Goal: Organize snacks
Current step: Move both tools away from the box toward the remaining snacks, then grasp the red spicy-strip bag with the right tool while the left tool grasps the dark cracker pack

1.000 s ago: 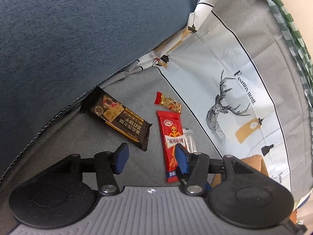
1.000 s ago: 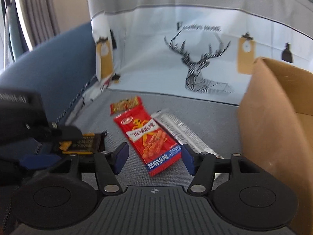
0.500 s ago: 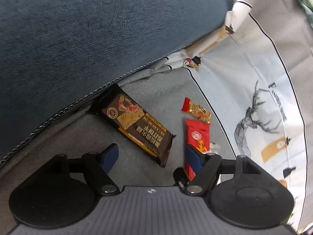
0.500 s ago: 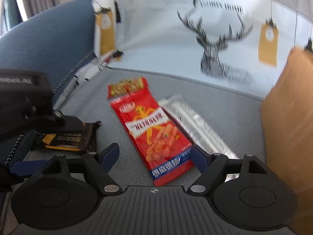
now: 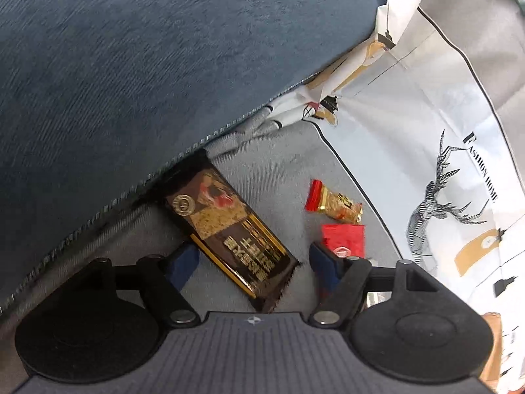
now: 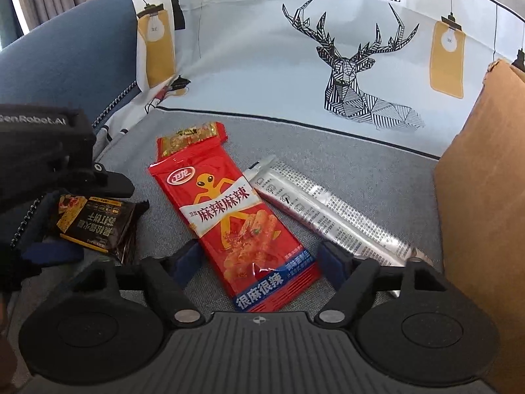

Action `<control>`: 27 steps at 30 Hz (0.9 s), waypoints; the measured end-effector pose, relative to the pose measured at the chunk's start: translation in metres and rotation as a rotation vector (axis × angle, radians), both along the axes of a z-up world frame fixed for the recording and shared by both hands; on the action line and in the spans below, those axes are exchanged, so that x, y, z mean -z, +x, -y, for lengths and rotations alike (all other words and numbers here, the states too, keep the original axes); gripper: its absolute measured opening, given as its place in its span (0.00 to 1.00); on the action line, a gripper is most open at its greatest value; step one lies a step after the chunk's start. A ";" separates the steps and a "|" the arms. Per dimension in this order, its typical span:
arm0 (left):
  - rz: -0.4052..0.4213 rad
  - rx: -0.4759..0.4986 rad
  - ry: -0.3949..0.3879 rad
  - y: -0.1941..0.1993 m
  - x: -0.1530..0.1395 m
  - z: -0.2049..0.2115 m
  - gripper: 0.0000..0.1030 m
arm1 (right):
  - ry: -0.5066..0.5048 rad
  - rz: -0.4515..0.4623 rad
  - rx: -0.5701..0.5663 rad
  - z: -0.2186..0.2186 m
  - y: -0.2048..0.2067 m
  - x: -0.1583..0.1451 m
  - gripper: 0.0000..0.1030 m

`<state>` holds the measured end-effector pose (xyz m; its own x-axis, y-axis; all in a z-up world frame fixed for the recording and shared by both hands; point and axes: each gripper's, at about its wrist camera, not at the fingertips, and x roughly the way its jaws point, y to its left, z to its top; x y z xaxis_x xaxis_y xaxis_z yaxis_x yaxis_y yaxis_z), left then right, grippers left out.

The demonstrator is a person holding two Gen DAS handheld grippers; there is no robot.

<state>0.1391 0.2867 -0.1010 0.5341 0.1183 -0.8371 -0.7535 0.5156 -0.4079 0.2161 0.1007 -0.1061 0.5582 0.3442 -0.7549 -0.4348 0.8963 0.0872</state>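
A dark brown cracker packet (image 5: pixel 229 233) lies on the grey sofa seat, its near end between the open jaws of my left gripper (image 5: pixel 254 262). It also shows in the right wrist view (image 6: pixel 98 223), with the left gripper (image 6: pixel 49 177) above it. A red spicy-strip packet (image 6: pixel 236 226) lies between the open jaws of my right gripper (image 6: pixel 259 262). A small red-and-gold snack (image 6: pixel 193 139) lies behind it, and a silver stick packet (image 6: pixel 328 213) to its right. The red packet (image 5: pixel 344 239) and small snack (image 5: pixel 334 205) also show in the left wrist view.
A cardboard box (image 6: pixel 485 197) stands at the right of the seat. A deer-print cushion (image 6: pixel 328 49) stands behind the snacks. The blue sofa armrest (image 5: pixel 147 65) rises on the left, close to the cracker packet.
My left gripper moved left and forward until its jaws straddle the dark cracker packet. My right gripper moved closer over the red packet. Both jaws opened wider.
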 end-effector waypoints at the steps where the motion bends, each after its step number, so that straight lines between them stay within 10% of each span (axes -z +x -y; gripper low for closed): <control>1: -0.008 0.006 0.019 0.002 0.000 0.000 0.68 | 0.000 0.003 -0.004 -0.001 -0.001 -0.001 0.69; 3: -0.023 0.015 0.054 0.005 -0.001 -0.001 0.57 | 0.004 0.022 -0.047 -0.003 -0.006 -0.004 0.44; 10: -0.010 0.069 0.104 0.003 -0.008 -0.001 0.29 | -0.004 0.068 -0.130 -0.006 -0.021 -0.012 0.08; 13: 0.008 0.115 0.121 0.000 -0.013 0.002 0.00 | -0.010 0.087 -0.140 -0.003 -0.029 -0.015 0.05; 27: 0.029 0.226 -0.035 -0.057 -0.030 0.016 0.00 | -0.078 -0.037 -0.102 0.038 -0.097 -0.025 0.02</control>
